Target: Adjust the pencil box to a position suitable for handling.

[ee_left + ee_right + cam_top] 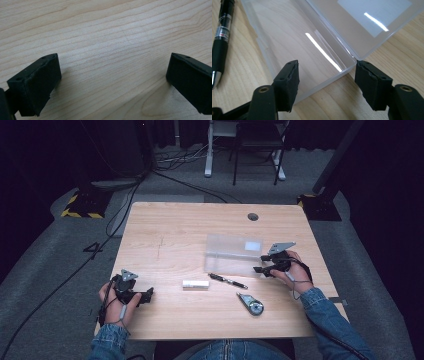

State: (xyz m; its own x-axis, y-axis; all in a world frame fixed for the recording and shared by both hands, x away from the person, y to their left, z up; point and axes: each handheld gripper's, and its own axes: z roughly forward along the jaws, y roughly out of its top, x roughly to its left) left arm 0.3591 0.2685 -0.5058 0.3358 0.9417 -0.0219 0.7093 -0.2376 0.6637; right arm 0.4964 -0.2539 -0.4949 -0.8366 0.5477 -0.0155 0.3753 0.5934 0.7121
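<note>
On the pale wooden worktop (pixel 175 230) a clear, flat rectangular plastic case (pixel 233 254) lies open just right of centre, a white label on its far half. The right gripper (pixel 260 269) sits at the case's four o'clock corner, its jaws standing wide on either side of that corner without pressing it; in the right gripper view the case (pixel 294 45) lies straight ahead, with a black and silver pen (pixel 222 37) at ten o'clock. From the case, the pen (pixel 227 280) lies at six o'clock, a white stick-shaped eraser (pixel 195 283) at seven. The left gripper (pixel 149 294) rests at the worktop's seven o'clock, jaws wide and empty over bare wood
</note>
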